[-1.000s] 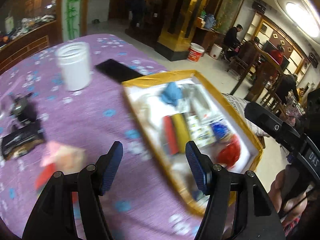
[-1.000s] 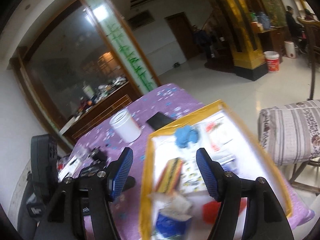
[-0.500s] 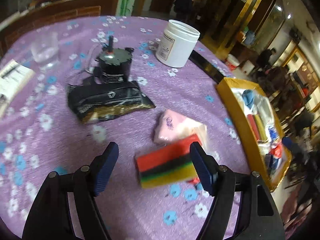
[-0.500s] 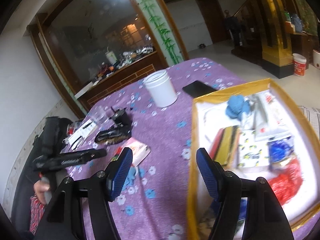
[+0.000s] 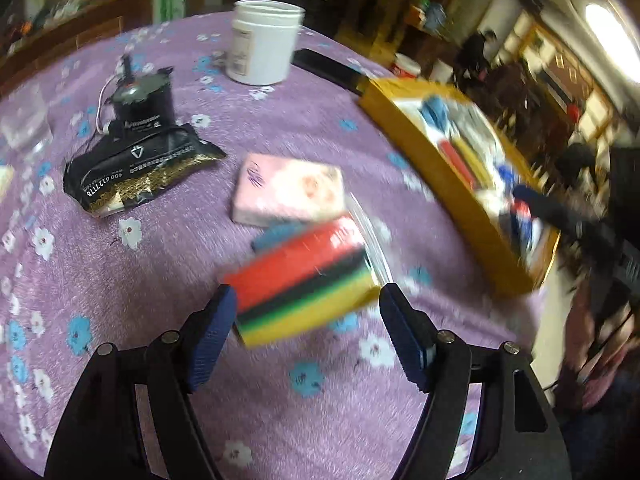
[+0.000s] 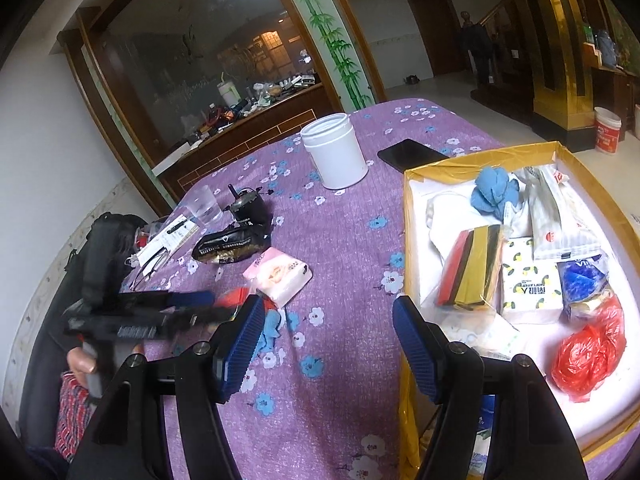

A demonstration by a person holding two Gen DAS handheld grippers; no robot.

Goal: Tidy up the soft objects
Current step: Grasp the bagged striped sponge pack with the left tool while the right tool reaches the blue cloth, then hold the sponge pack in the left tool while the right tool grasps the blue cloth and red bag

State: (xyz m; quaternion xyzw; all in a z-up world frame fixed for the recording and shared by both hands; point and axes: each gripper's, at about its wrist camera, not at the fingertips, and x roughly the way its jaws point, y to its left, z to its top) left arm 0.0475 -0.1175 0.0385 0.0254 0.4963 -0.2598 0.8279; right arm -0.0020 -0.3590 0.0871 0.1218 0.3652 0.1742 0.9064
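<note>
A striped sponge (image 5: 304, 280) in red, black, green and yellow lies on the purple flowered tablecloth, part-way onto a blue cloth (image 5: 276, 234). My left gripper (image 5: 308, 312) stands open just over it, one blue pad at each end of the sponge, and neither pad is seen pressing on it. A pink tissue pack (image 5: 288, 192) lies just beyond. My right gripper (image 6: 328, 312) is open and empty above the cloth, beside the gold-rimmed box (image 6: 406, 240). That box holds another striped sponge (image 6: 472, 268), a blue cloth (image 6: 494, 194), tissue packs and a red bag (image 6: 588, 352). The left gripper (image 6: 218, 306) shows blurred in the right wrist view.
On the table are a white jar (image 5: 264, 44), a black phone (image 5: 328, 68), a black packet (image 5: 140, 168), a small black motor (image 5: 142, 100) and a glass (image 5: 24, 124). The table's edge curves close below both grippers. People sit in the room behind.
My left gripper swung away from the box, sank toward the striped sponge and spread its jaws wider. My right gripper tipped down, then stayed almost still.
</note>
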